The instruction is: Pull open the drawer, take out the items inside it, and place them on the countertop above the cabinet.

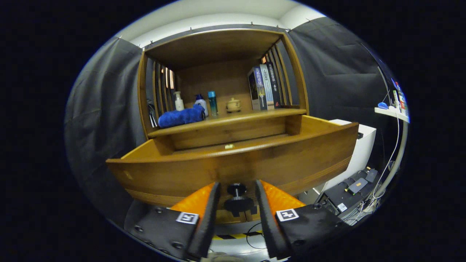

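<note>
The wooden drawer (233, 163) stands pulled well out of the cabinet (218, 47), its curved front panel just ahead of the gripper (237, 194). The black knob (237, 198) on that panel sits between the two fingers (209, 211), which are parted a little wider than the knob; a thin gap shows on each side, so they flank it and do not visibly press on it. Inside the drawer only a small pale item (229, 146) can be seen, lying near the back wall on the drawer floor; the front panel hides most of the interior, so what else is in there cannot be told. Above the drawer runs the countertop (225, 122), already crowded: a rumpled blue cloth (181, 116) lies at its left end, with a white pump bottle (178, 102) behind it, a white bottle with a blue cap (201, 103) touching the cloth's right end, then a slim teal bottle (213, 103), then a small cream lidded pot (233, 104) standing apart. A row of upright books (264, 87) leans against the slatted right side of the cabinet; their spines carry writing, too small to read. To the right of the drawer stands a white unit (364, 145), and below it dark devices and cables (358, 193) lie on the floor. A white shelf (391, 111) beyond them holds a blue object and other small things.
</note>
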Tool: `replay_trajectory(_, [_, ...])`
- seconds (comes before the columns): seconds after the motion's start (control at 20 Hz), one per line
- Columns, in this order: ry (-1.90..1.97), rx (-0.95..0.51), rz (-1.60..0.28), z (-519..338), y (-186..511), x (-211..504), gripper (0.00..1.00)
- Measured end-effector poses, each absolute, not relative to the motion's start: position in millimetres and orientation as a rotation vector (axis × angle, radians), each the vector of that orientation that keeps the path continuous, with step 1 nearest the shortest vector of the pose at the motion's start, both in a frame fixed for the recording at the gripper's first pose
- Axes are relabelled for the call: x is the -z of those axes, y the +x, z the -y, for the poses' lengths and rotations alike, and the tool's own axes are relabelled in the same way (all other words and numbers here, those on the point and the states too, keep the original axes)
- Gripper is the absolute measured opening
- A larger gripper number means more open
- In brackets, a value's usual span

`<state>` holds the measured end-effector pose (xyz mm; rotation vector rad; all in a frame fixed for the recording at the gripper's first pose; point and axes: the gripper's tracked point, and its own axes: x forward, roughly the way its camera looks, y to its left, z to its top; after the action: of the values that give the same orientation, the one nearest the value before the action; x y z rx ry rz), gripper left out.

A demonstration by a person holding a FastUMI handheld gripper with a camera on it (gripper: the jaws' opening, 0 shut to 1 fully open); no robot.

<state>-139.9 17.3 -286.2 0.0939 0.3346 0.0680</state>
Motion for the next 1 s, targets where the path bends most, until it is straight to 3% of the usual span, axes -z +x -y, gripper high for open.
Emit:
replay_trajectory(0.15, [0.031,-0.084,-0.311,-17.6,-143.5,255.9,0.91])
replay_trajectory(0.55, [0.117,-0.045,-0.316,-17.7,-103.1,182.6,0.96])
replay_trajectory(1.0, [0.018,-0.091,-0.507,-25.2,-37.2,175.7,0.99])
